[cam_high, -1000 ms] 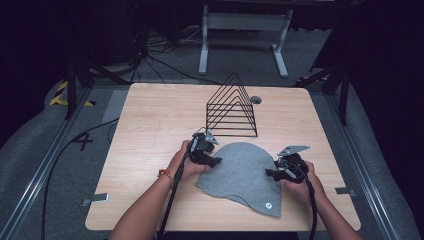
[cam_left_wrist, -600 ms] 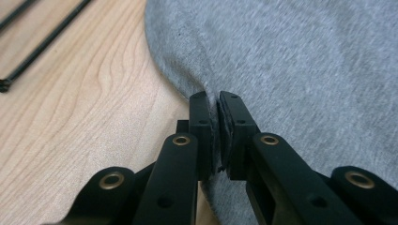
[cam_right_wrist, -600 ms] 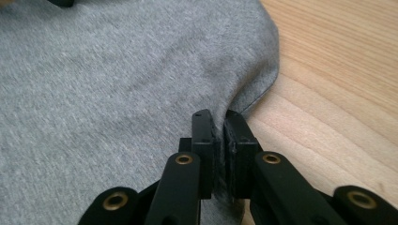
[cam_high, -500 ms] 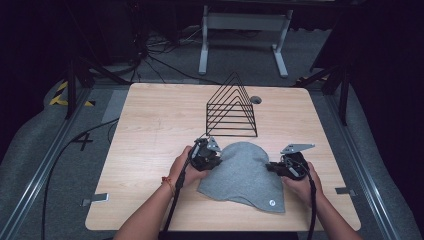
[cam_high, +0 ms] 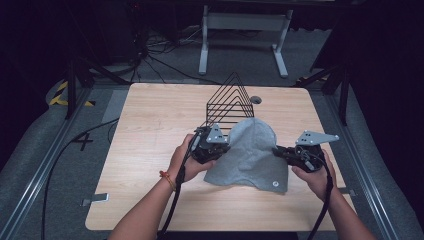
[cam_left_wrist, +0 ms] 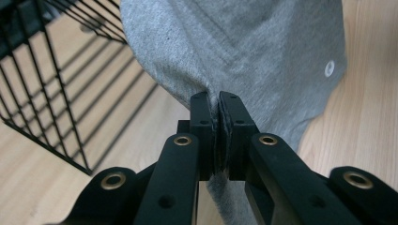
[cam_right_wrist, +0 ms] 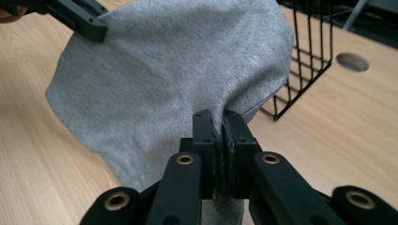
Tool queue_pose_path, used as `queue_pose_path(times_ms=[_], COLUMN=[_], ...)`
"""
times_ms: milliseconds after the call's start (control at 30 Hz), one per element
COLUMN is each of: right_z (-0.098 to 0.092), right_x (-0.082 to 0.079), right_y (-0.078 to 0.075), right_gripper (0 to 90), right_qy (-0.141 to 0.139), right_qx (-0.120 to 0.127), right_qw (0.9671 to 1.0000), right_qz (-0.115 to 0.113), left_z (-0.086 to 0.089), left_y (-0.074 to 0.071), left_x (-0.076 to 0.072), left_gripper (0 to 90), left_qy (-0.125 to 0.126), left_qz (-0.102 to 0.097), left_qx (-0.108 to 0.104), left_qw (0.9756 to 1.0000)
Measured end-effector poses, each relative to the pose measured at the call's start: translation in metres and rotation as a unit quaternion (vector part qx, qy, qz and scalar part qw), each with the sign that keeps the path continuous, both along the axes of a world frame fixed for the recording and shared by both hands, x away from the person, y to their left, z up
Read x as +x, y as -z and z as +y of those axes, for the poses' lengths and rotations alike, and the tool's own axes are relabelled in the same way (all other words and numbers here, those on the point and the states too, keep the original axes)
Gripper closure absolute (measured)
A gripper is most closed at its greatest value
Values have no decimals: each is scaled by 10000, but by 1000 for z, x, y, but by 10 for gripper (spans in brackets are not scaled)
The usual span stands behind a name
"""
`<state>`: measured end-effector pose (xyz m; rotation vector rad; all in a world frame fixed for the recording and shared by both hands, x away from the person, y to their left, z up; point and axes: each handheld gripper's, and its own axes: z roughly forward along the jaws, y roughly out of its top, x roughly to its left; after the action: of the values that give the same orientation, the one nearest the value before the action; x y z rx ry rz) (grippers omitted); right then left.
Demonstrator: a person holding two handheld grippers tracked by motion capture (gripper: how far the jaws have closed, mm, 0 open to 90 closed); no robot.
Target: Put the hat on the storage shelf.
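High view: grey cloth [cam_high: 252, 152] stretched between two grippers over the middle of the table [cam_high: 150, 130], nearer its front edge than its back edge. Peaked at the top, with that peak overlapping the foot of the black wire rack [cam_high: 230, 102] standing toward the back edge; small white button low on the cloth's right side. Left gripper [cam_high: 220, 148] pinching the cloth's left edge, right gripper [cam_high: 278, 150] pinching its right edge — both borne by hands coming in from the front edge. Round hole [cam_high: 255, 100] in the tabletop just right of the rack.

Left gripper view: jaws together, clamped on a gathered fold of the cloth [cam_left_wrist: 244, 51], fabric squeezed between the pads and hanging out below them. Wire rack [cam_left_wrist: 51, 79] to the left, wood beneath, white button at the right.

Right gripper view: jaws likewise pressed shut on a pinch of the cloth [cam_right_wrist: 173, 84], which rises clear of the wood. Left gripper [cam_right_wrist: 101, 32] holding the far edge at upper left — rack [cam_right_wrist: 305, 51] and hole [cam_right_wrist: 352, 61] at upper right.
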<state>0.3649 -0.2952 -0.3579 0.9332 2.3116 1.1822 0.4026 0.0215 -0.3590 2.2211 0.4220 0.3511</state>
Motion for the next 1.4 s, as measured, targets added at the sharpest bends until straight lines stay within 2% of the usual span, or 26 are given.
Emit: queue_pose_path(times_ms=[133, 300, 367, 400, 500, 667, 767, 1067, 1233, 1367, 1400], right_z=[-2, 2, 4, 6, 11, 19, 22, 27, 33, 37, 39], right_x=[3, 9, 12, 14, 22, 32, 38, 56, 67, 79, 83], right_y=[-18, -45, -57, -63, -79, -100, -111, -132, -147, -157, -159], right_gripper=[850, 850, 850, 850, 850, 850, 849, 850, 850, 850, 850], right_qy=[20, -21, -46, -32, -11, 7, 23, 25, 105, 136, 147], right_qx=[-9, -69, -82, -150, -177, -234, -163, -96, -156, -173, -176], right_qw=[9998, 9990, 9987, 9982, 9977, 9960, 9957, 9941, 9924, 9916, 9914], right_qz=[-187, -431, -499, -584, -648, -862, -913, -1084, -1220, -1278, -1292], left_z=[3, 7, 9, 10, 10, 13, 15, 20, 20, 27, 29], left_y=[-18, -44, -55, -61, -75, -93, -102, -119, -134, -141, -142], left_x=[2, 2, 4, 5, 9, 18, 24, 42, 53, 64, 68], left_gripper=[854, 855, 856, 856, 856, 856, 856, 857, 857, 857, 857], left_qy=[-23, -90, -113, -126, -216, -313, -399, -607, -705, -865, -900], left_qz=[-174, -450, -487, -559, -682, -773, -851, -872, -1055, -1032, -1005], left_qx=[-155, -152, -279, -273, -293, -341, -369, -533, -336, -396, -474], left_qw=[9997, 9988, 9984, 9980, 9970, 9959, 9949, 9929, 9913, 9901, 9897])
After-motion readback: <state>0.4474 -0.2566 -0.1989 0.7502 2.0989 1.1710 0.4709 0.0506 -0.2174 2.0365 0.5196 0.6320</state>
